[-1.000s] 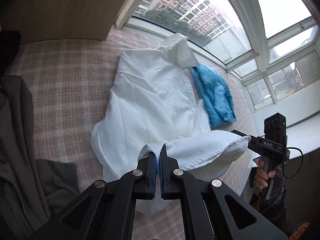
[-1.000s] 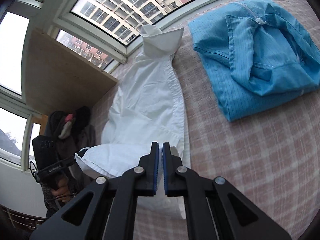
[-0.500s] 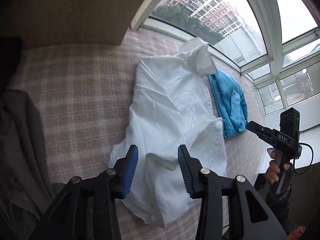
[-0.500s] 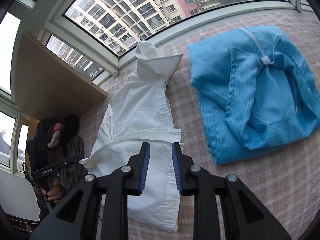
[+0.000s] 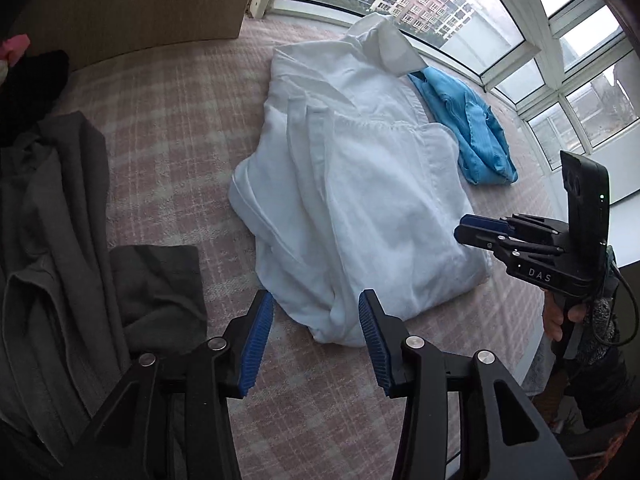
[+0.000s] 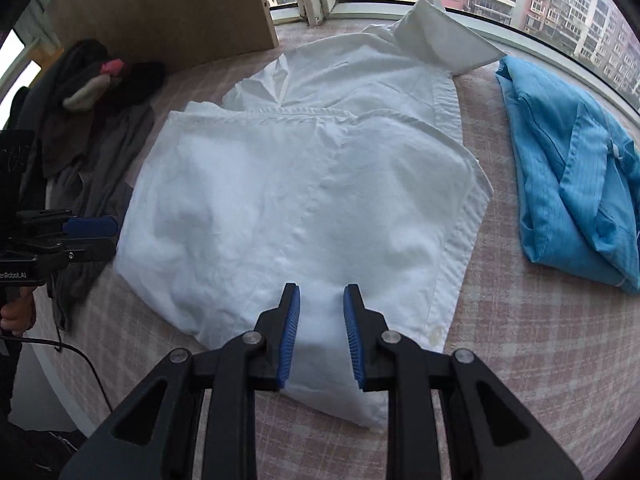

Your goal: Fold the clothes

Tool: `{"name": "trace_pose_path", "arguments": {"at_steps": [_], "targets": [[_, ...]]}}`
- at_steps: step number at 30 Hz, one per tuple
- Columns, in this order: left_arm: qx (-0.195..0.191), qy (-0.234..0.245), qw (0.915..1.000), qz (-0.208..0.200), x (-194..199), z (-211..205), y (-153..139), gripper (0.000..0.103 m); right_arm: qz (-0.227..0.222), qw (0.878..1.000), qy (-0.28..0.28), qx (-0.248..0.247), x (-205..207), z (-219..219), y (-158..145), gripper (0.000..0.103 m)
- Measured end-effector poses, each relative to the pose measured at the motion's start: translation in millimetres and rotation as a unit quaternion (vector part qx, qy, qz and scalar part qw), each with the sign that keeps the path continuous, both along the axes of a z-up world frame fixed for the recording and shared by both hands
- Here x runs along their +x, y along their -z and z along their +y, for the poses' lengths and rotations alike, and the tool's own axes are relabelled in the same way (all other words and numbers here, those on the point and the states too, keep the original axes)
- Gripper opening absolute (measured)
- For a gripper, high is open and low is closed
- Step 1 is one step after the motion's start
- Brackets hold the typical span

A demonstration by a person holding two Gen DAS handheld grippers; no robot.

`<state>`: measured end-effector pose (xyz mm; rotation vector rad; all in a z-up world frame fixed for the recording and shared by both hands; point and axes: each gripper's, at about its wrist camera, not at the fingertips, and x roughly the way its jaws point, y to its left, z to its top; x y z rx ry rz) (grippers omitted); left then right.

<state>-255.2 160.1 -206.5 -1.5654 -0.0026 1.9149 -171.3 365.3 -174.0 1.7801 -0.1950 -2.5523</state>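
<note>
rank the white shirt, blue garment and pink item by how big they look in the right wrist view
1. white shirt, largest by far
2. blue garment
3. pink item, tiny; it lies farther away, so its true size is unsure

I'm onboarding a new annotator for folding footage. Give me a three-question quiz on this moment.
1. True or false: the left gripper is clamped on the white shirt.
2. Which garment lies between the white shirt and the windows on the right gripper's side?
A. blue garment
B. grey clothes
C. a red towel
3. Fill in: the shirt's lower part is folded up toward its ____.

Key:
1. False; its jaws are open, the shirt lies free.
2. A
3. collar
</note>
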Motion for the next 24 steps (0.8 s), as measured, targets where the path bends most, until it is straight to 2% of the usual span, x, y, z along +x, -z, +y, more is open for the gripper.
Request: {"name": "trace_pose_path", "arguments": {"at_steps": [3, 8, 9, 14, 19, 21, 23, 24], "targets": [[-0.022, 0.012, 0.9990, 0.038, 6, 8, 0, 0.040, -0.007, 1.000, -0.008, 0.001, -2, -1, 1, 0.023], [0.004, 0.085, 0.9933, 0.078, 23, 21, -24, 0.043, -0.015, 1.000, -0.001, -0.013, 3, 12, -2, 0.023], [0.004, 0.103, 0.9914, 0.080, 25, 24, -26, 0.043, -0.017, 1.000, -0.002, -0.012, 4, 13, -3, 0.023], [-0.055, 0.184, 0.9779, 0.082, 23, 43, -10, 0.043, -0.028, 1.000, -0.006, -0.005, 5, 17, -5, 0.023], [-0.056, 0.214, 0.9732, 0.062, 19, 49, 0, 0.043, -0.033, 0.999, 0.000, -0.004, -1, 21, -2, 0.023], [-0.057, 0.226, 0.9710, 0.054, 18, 51, 3, 0.040, -0.036, 0.999, 0.002, -0.010, 1, 25, -2, 0.023], [-0.057, 0.238, 0.9685, 0.045, 16, 54, 7, 0.022, -0.037, 0.999, 0.005, -0.011, 9, 29, -5, 0.023], [-0.058, 0.244, 0.9672, 0.041, 15, 55, 9, 0.020, -0.038, 0.999, 0.008, -0.011, 17, 31, -7, 0.023]]}}
